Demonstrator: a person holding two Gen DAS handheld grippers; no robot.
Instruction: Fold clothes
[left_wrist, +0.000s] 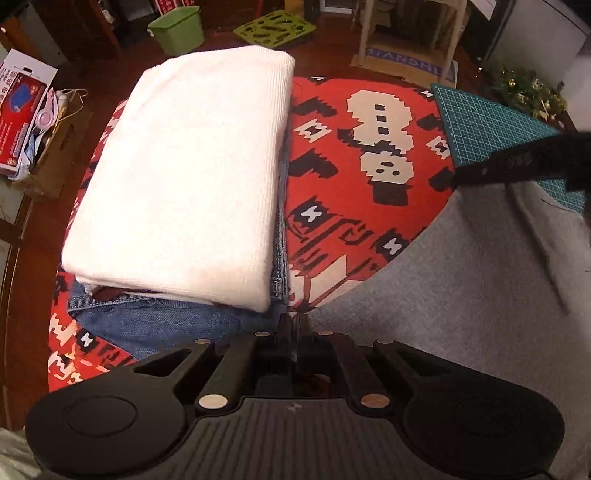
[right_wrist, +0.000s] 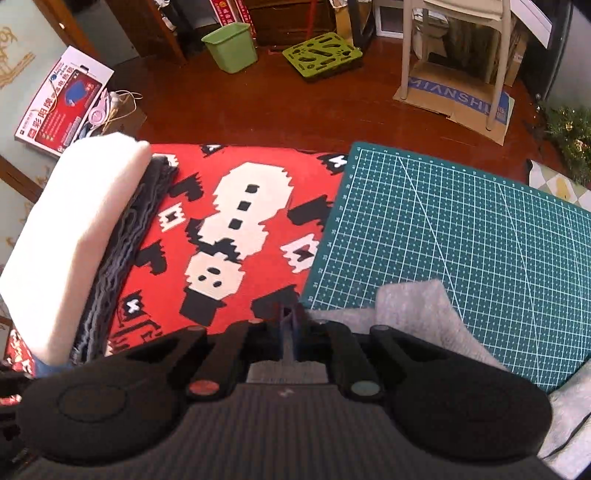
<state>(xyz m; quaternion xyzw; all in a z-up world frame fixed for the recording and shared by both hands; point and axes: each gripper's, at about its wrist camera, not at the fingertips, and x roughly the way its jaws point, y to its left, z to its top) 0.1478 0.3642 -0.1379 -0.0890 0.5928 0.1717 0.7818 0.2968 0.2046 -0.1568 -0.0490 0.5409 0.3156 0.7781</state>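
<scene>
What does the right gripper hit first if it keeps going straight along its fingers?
Probably the grey garment lying right at the tips of the shut right gripper, over the red patterned cloth; depth is unclear.

Both wrist cameras looked steeply down from close above the red patterned cloth (left_wrist: 354, 192) — the left over the folded white stack (left_wrist: 184, 177), the right nearer the green cutting mat (right_wrist: 461, 236). Both shared cloth, stack, mat and green bin (right_wrist: 231, 46) — floor beyond.
</scene>
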